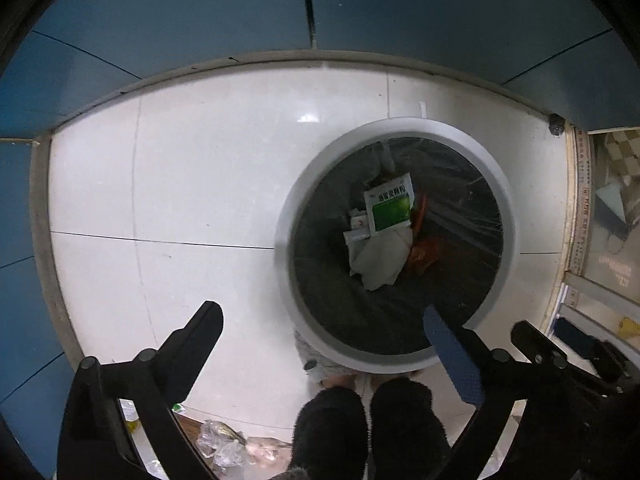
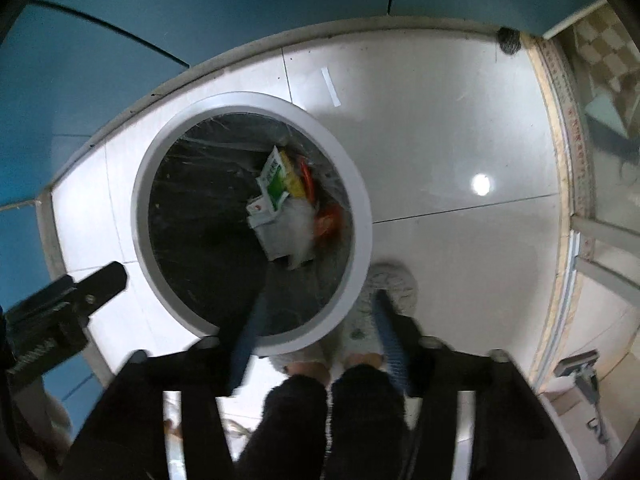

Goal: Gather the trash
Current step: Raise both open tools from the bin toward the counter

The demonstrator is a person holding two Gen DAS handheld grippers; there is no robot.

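I look straight down on a white tiled floor (image 1: pixel 192 184) bounded along the top of both frames by a blue wall (image 1: pixel 180 12). On the floor stands a round bin (image 1: pixel 404 126) with a white rim and a clear liner, right of centre in the left wrist view and left of centre in the right wrist view.

The trash (image 1: pixel 384 232) lies at the bottom of the bin: a green-and-white sachet (image 1: pixel 390 208), pale paper below it in the frame, and orange wrapping (image 1: pixel 424 248) to the right.

At the bottom centre of each frame I see the person's dark fuzzy trouser legs (image 1: pixel 368 428) and a pale slipper (image 2: pixel 390 284) touching the bin's rim.

Left gripper (image 1: pixel 324 332): fingers spread wide, nothing between them; one blue pad (image 1: pixel 452 356) overlaps the bin's lower rim.

Right gripper (image 2: pixel 320 320): fingers apart, nothing gripped, blue pads (image 2: pixel 248 336) over the bin's lower edge.
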